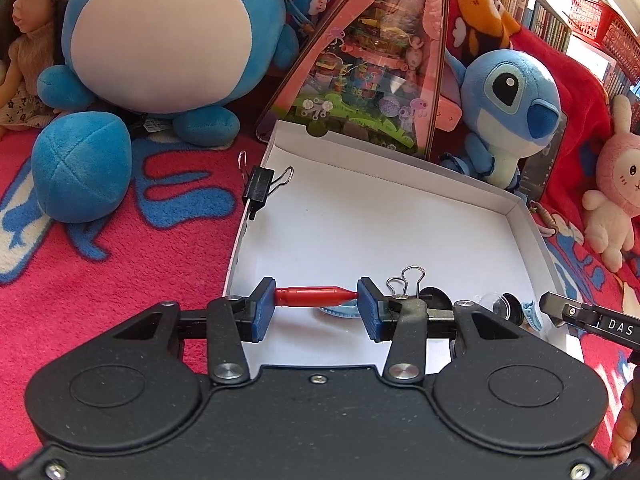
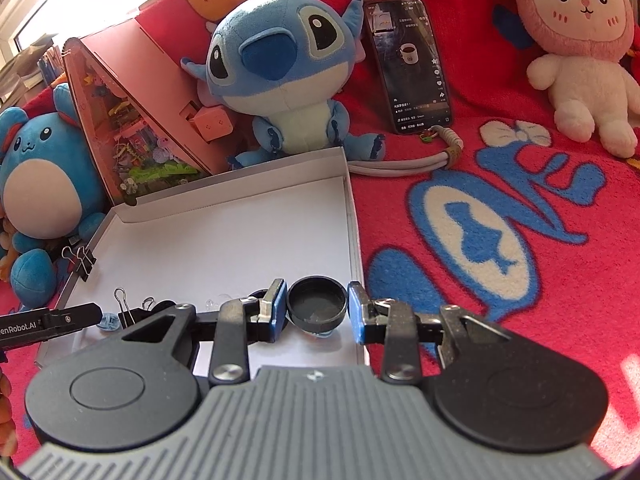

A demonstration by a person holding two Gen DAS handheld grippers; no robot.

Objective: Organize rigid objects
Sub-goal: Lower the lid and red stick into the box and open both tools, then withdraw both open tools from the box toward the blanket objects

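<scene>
Left gripper (image 1: 316, 307) pinched a red bullet-shaped piece (image 1: 314, 295) end to end between its 2 pads, over the white box (image 1: 516, 210). Right gripper (image 2: 317, 312) clamped a black cap (image 2: 317, 303); cap's underside hidden. Clear items beyond the jaws unreadable.

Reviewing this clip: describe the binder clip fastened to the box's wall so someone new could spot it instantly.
Start at the shallow white box lying on the red blanket in front of the plush toys. Follow its left wall toward the big round blue plush: the black binder clip grips that wall's top edge. Unlike the other clip lying inside the box near the grippers, it is clamped onto the cardboard.
</scene>
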